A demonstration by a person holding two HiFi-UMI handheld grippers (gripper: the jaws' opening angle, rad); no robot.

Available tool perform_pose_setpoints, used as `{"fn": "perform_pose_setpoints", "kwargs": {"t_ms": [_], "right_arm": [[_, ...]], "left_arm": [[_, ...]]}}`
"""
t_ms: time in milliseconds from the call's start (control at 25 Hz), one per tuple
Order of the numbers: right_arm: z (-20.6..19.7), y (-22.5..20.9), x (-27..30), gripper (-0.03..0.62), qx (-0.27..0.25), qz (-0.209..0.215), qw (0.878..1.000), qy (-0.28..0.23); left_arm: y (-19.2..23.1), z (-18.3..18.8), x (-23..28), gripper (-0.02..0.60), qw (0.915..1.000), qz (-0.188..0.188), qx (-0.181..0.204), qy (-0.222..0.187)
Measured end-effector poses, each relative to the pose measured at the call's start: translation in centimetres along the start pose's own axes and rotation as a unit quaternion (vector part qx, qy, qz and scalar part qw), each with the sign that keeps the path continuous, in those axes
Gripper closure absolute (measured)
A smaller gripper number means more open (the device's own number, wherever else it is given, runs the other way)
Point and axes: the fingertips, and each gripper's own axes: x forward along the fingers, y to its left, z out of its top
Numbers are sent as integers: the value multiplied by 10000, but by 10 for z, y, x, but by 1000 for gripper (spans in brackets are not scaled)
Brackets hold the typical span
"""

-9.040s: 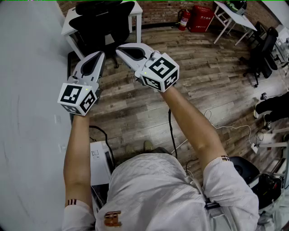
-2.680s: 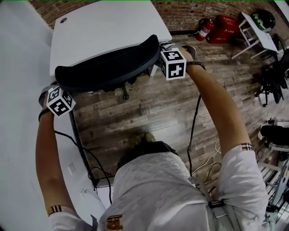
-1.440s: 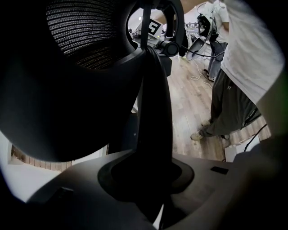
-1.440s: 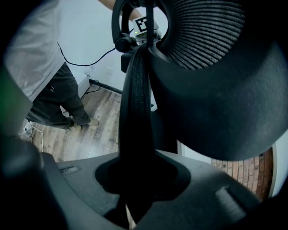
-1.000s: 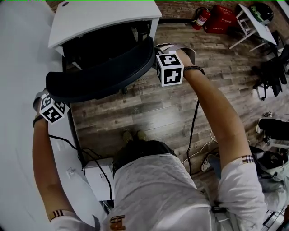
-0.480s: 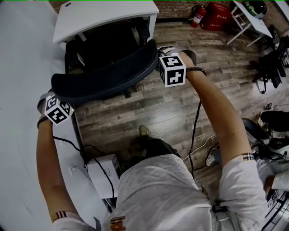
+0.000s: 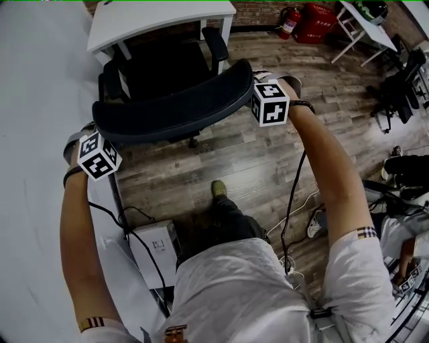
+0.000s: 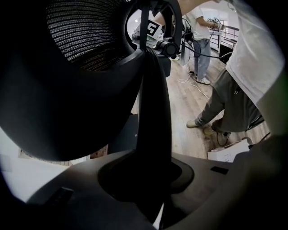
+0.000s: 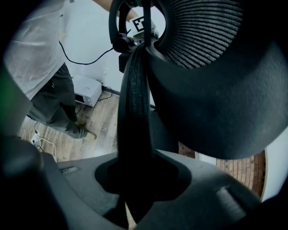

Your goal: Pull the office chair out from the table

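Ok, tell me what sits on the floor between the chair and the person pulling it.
Mostly bare wood floor. The person's own shoe stands in the path of the office chair; a white box sits aside at the left, by the wall.

The head camera sits above the person and looks steeply down. Their shirt (image 7: 248,288) fills the near bottom of the view, the wooden floor (image 7: 234,161) lies beneath, and the desk (image 7: 161,17) shows far off at the top edge. The chair back (image 7: 174,107) runs across the middle.

The camera on the left gripper (image 8: 146,179) sits right behind its jaws and looks along the chair back's rim. It is so close that the dark frame fills most of the view. The camera on the right gripper (image 9: 137,184) mirrors it, facing the opposite way.

All three views share the chair back, the floor, the person's legs (image 8: 225,99) and a white box (image 7: 153,251) on the floor. Each gripper view also catches the other gripper's marker cube (image 8: 153,30) at the rim's far end.
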Motion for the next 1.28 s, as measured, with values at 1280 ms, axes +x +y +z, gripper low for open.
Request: {"fn": "perform_pose_setpoints", "kwargs": {"t_ms": [1280], "right_arm": [[58,164,-80,494,-51,24,10000,-33]], "left_arm": [[-159,6,-90,480,10000,55,73,-1]]}}
